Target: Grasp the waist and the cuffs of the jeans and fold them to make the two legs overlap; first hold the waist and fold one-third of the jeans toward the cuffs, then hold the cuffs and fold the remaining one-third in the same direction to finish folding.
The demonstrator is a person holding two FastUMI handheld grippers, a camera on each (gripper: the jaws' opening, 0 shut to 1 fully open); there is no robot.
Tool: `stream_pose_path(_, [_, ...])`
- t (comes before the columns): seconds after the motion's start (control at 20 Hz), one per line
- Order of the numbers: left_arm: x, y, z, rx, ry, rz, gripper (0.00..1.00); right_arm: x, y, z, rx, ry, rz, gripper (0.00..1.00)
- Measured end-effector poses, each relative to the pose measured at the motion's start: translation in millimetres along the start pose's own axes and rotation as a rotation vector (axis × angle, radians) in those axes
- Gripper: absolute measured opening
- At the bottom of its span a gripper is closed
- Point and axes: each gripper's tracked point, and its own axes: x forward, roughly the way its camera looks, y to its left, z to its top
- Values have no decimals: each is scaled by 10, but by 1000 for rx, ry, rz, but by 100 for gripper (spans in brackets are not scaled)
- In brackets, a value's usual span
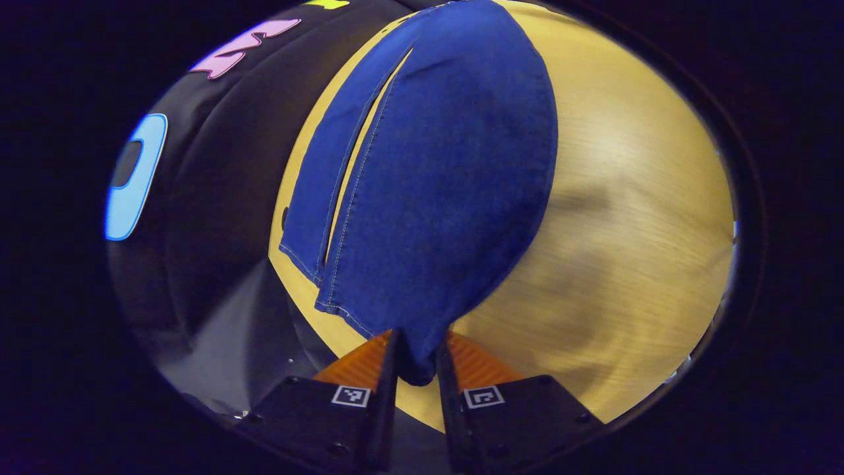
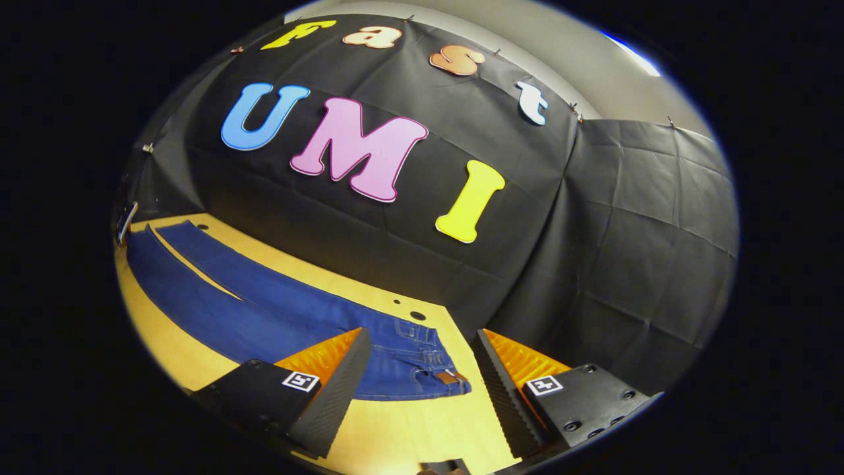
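Note:
Blue jeans (image 2: 264,310) lie flat on the wooden table (image 2: 409,435), legs running off to the left and the waist (image 2: 422,369) with its brown patch nearest the right gripper. My right gripper (image 2: 419,333) hovers open just above and before the waist, touching nothing. In the left gripper view, the jeans (image 1: 448,185) stretch away from me, two leg cuffs side by side. My left gripper (image 1: 419,369) is shut on the cuff of the nearer leg; the other cuff (image 1: 300,254) lies free to its left.
The black cloth wall (image 2: 593,264) stands close behind the table's far edge. Small round holes (image 2: 417,315) dot the tabletop near the waist. Bare wood (image 1: 626,231) spreads to the right of the legs in the left gripper view.

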Motion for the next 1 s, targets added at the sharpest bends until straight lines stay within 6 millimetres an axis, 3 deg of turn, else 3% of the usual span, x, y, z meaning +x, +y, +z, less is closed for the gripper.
stream_pose_path(0.05, [43, 1, 3, -13, 11, -12, 28, 78, -43, -35, -29, -10, -4, 97])
stream_pose_path(0.25, [27, 23, 25, -31, 18, -34, 12, 421, -167, -132, -162, -45, 21, 97])
stream_pose_path(0.35, [62, 15, 55, -41, 15, -49, 6, 586, -188, -147, -269, -66, 63, 97])
stream_pose_path(0.6, [62, 29, 47, -108, 11, -93, 5, 984, -281, -290, -568, -103, 217, 98])
stream_pose_path(0.75, [63, 32, 46, -104, 10, -60, 6, 1225, -341, -673, -744, -45, 341, 98])
stream_pose_path(1.0, [49, 33, 40, -145, 20, -47, 5, 1274, -405, -1464, -905, 115, 555, 98])
